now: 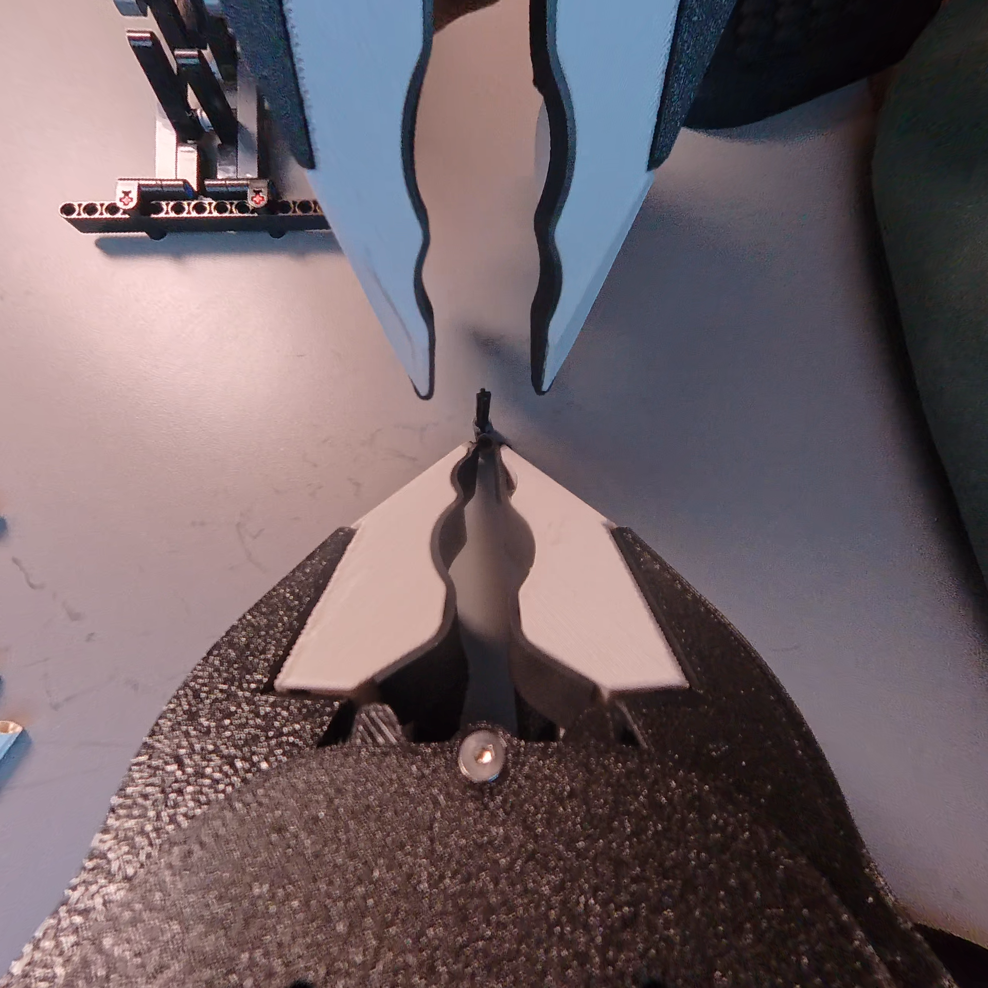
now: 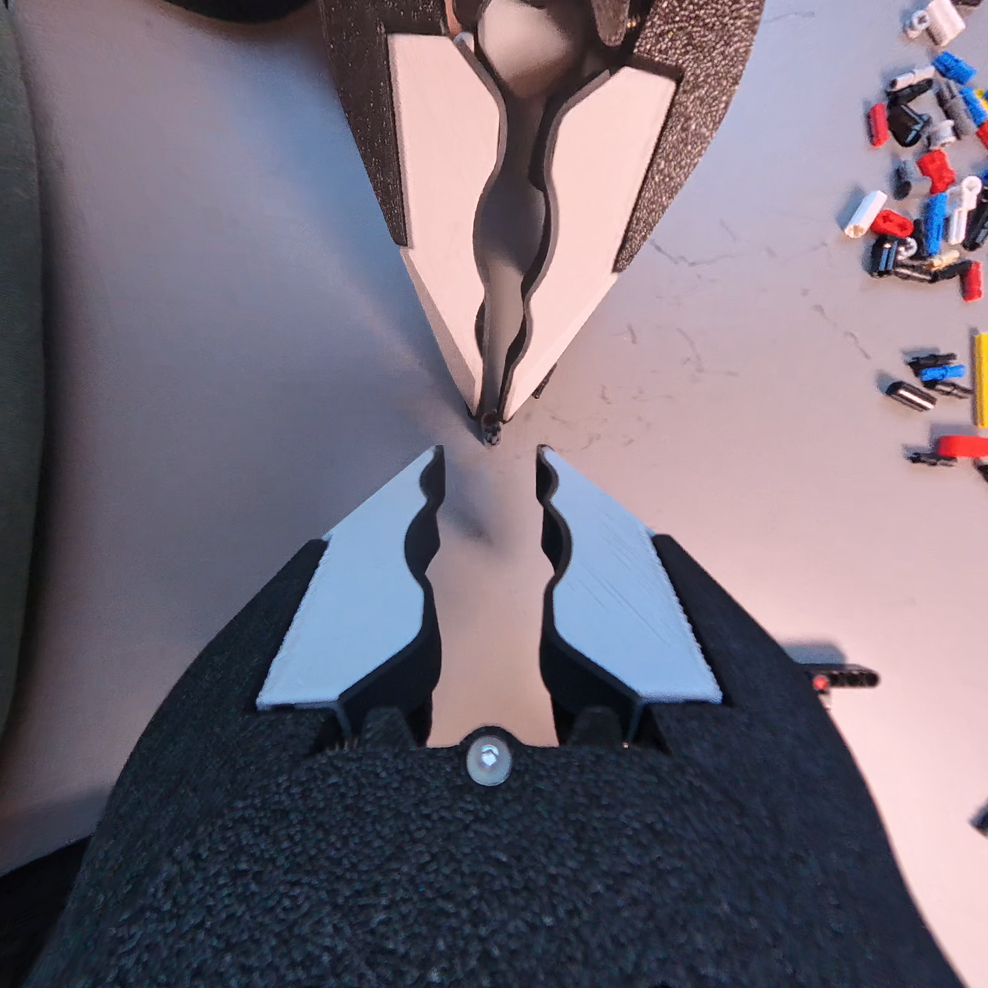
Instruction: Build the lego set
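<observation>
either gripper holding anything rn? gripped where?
Left gripper is shut on a small black pin, pinched by one end at the fingertips; the other end pokes out toward the right gripper, which is open and empty.

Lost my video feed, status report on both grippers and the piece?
Left gripper shut on small black pin. Right gripper open, facing it tip to tip, pin just short of its gap. Nothing between them; half-built model off to the side.

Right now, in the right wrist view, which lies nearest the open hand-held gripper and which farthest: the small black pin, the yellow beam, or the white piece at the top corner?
1. Small black pin, just ahead of the right hand-held gripper, pinched by the other gripper.
2. Yellow beam, far right edge.
3. White piece, top right corner.
</observation>
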